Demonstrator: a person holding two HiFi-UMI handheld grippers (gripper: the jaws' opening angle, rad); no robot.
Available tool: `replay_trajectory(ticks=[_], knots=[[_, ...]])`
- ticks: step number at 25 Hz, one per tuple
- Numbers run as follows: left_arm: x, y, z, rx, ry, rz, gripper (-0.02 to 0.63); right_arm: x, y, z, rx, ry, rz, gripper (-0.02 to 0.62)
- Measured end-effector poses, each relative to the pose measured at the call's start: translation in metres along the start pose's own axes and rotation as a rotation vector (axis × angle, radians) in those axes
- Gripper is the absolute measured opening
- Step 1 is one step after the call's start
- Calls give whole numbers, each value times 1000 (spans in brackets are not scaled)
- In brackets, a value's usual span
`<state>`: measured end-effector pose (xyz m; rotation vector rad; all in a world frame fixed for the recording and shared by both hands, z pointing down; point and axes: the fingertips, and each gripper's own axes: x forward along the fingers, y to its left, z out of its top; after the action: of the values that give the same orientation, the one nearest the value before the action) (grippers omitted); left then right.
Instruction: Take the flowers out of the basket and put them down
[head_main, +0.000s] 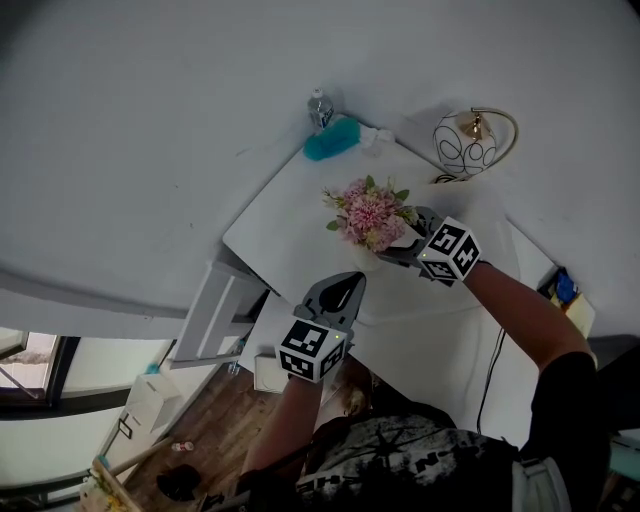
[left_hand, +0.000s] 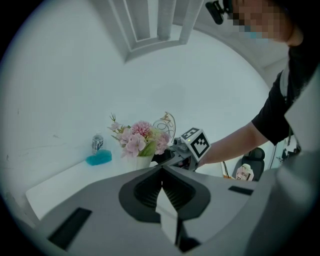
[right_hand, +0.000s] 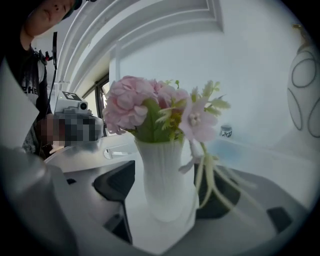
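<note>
The flowers (head_main: 370, 215) are out of the basket (head_main: 452, 150). They stand upright in a white vase (right_hand: 162, 180) on the white worktop (head_main: 290, 215), near the middle of the head view. The wire basket sits apart from them at the upper right of that frame.

The right gripper (head_main: 400, 248) is at the vase from the lower right. In its own view its jaws are spread wide on either side of the vase, which stands between them with the pads clear of its sides. So the vase looks set down and let go rather than gripped.

The left gripper (head_main: 345, 285) hangs lower in the frame, off the near edge of the worktop. Its jaws are pressed together with nothing between them.

By my reading the task is all but done. The taking out and putting down look complete, and what is left is only to draw the right gripper back without knocking the vase or catching the loose stems that trail by its right jaw.
</note>
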<state>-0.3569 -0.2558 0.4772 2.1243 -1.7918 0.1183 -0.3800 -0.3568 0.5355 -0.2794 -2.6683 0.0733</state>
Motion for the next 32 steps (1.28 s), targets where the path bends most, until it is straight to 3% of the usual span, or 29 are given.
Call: replay_trajectory(ticks=[7, 16, 32], knots=[[0, -5, 0, 12, 0, 0, 14, 16, 1, 9, 15, -101, 64, 356], [1, -5, -2, 10, -1, 7, 14, 38, 16, 16, -35, -122, 105, 354], [0, -1, 1, -26, -12, -1, 15, 43, 15, 23, -79, -120, 89, 334]])
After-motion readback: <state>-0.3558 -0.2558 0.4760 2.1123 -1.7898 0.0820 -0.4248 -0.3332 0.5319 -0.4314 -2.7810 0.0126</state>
